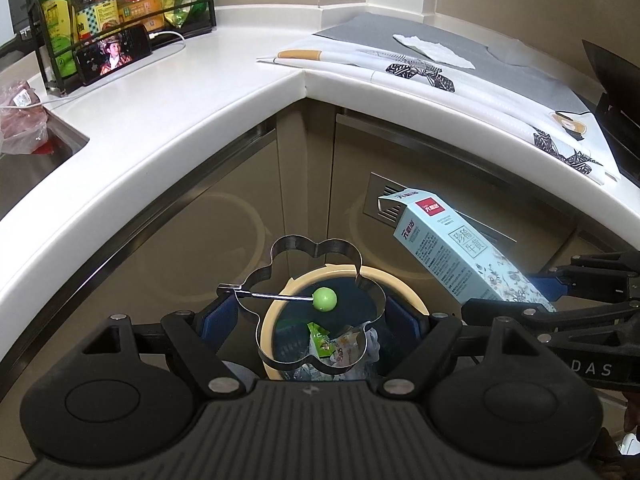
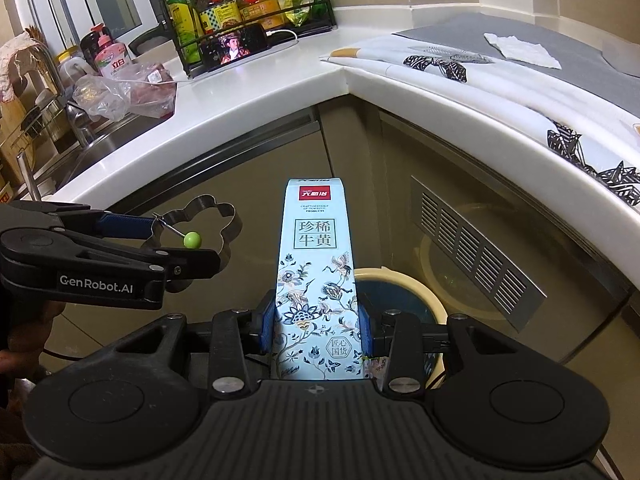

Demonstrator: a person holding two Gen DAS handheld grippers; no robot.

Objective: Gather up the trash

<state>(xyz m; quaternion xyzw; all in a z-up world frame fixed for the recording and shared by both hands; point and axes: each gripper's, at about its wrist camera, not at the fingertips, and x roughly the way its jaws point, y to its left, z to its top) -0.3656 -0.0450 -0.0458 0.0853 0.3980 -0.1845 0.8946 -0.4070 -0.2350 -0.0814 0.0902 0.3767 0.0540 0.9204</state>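
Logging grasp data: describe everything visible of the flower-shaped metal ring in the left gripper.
The flower-shaped egg ring is a thin band of shiny, stainless-looking steel bent into rounded lobes, open top and bottom. A thin wire handle crosses its opening and ends in a green ball knob. The left gripper is shut on it, blue pads pressing opposite sides. It is held in the air, roughly level, above the cream-rimmed trash bin, whose wrappers show through the ring.

The left gripper (image 1: 312,316) holds the metal ring mould (image 1: 310,304) directly above the trash bin (image 1: 394,284), low in the left wrist frame. To its right, the right gripper (image 2: 318,320) holds the carton (image 2: 316,264), tilted toward upper left. Wrappers (image 1: 332,348) lie in the bin. The countertop (image 1: 180,92) curves behind and above.
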